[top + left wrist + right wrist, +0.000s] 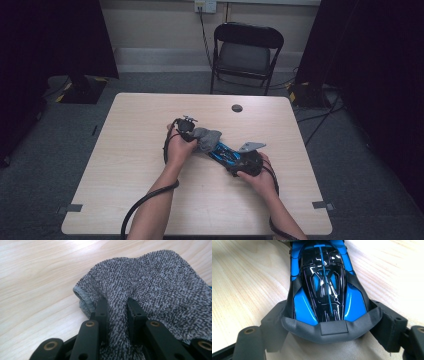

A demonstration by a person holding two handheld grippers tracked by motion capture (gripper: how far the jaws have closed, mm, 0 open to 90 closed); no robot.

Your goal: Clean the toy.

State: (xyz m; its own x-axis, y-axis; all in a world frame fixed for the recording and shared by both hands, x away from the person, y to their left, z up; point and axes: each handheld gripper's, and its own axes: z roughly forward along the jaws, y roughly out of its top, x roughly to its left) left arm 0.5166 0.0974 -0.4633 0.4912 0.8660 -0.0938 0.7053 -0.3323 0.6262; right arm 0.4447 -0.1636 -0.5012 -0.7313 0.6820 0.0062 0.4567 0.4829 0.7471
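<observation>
1. Firstly, no brand, label or readable writing shows on the toy car [325, 287], the grey cloth [155, 287] or either gripper.
2. Counted: one toy car, blue with a glossy black top; one speckled grey knit cloth; two grippers, one in each hand of the person.
3. The left gripper [117, 312] has its fingers [102, 315] clenched on a bunched fold of the cloth, which runs up between them and spreads out beyond the tips; a hemmed edge of the cloth lies just outside one finger.
4. The right gripper [329, 322] has its fingers [388, 326] set wide and pressing on both flanks of the car at its grey bumper end, so the car sits between them with its body stretching away past the tips.
5. In the high view the cloth [206, 138] lies over the end of the car [225, 152] farthest from the right gripper [244, 161], between the two sets of fingers, with the left gripper [187, 127] just beside it.
6. Around them: the pale wooden counter [140, 150], a small dark round disc [237, 108] beyond the fingers near the far edge, and a black folding chair [246, 52] behind the counter, well apart. Nothing stands between the fingers and their loads.
</observation>
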